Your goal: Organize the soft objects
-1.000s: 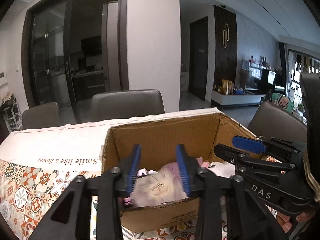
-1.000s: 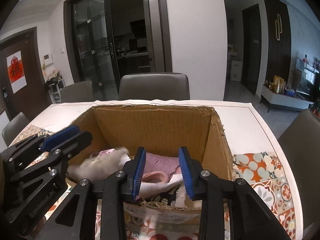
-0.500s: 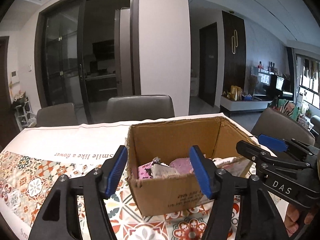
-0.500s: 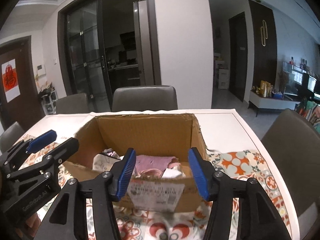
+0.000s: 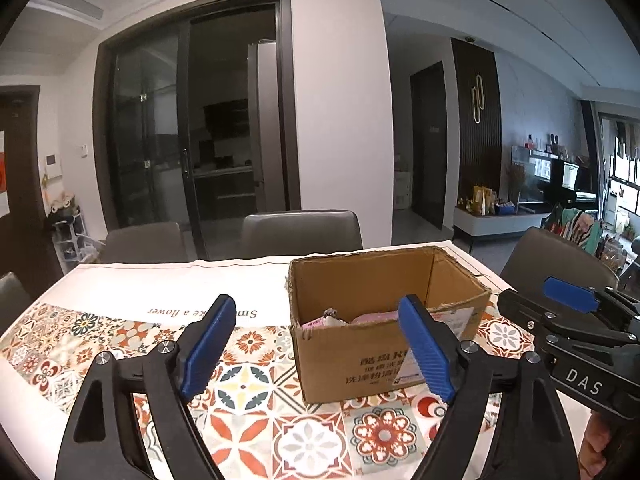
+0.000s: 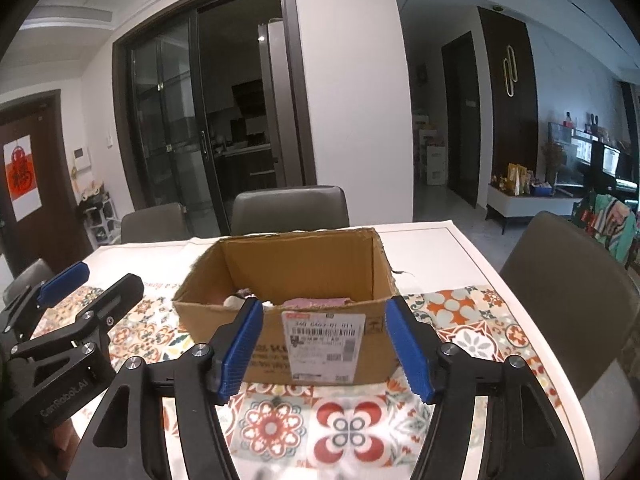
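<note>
With both sets of jaws just opened and nothing between them, my left gripper (image 5: 316,344) is spread beside the cardboard box (image 6: 288,276) of soft items (image 6: 316,302) on the tablecloth (image 5: 120,332); my right gripper (image 6: 325,346) faces its label.

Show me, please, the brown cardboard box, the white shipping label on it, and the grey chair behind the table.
brown cardboard box (image 5: 340,354): left wrist view, front wall.
white shipping label (image 6: 323,346): right wrist view, label's middle.
grey chair (image 6: 290,210): right wrist view, backrest.

Grey chairs (image 6: 290,210) behind a tile-patterned tablecloth (image 5: 312,436), dark glass sliding doors (image 5: 192,132), white wall (image 5: 340,120).
</note>
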`<action>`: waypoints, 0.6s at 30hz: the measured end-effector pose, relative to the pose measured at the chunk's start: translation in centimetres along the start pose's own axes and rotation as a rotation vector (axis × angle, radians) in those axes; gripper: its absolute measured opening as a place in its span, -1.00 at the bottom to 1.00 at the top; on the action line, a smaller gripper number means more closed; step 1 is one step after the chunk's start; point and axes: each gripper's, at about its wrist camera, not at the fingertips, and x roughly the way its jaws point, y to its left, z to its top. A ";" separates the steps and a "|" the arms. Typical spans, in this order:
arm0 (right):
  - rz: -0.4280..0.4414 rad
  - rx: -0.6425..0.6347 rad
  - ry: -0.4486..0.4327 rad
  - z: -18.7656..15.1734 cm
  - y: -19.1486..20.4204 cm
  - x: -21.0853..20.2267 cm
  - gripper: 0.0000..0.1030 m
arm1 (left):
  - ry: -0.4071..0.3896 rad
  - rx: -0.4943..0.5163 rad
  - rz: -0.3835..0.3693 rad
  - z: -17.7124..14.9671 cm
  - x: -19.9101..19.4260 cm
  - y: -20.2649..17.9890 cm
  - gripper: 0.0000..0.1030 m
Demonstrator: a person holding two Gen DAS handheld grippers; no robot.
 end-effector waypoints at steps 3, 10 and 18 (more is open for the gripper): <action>-0.013 0.001 -0.010 -0.3 0.1 -1.6 0.34 | 0.001 -0.004 0.006 -0.3 -1.3 0.1 0.70; -0.062 -0.030 -0.035 -1.0 0.8 -5.3 0.36 | -0.001 -0.014 0.024 -1.3 -4.5 0.4 0.81; -0.084 -0.035 -0.048 -2.2 1.3 -8.9 0.39 | -0.025 -0.002 0.033 -2.1 -8.3 0.5 0.90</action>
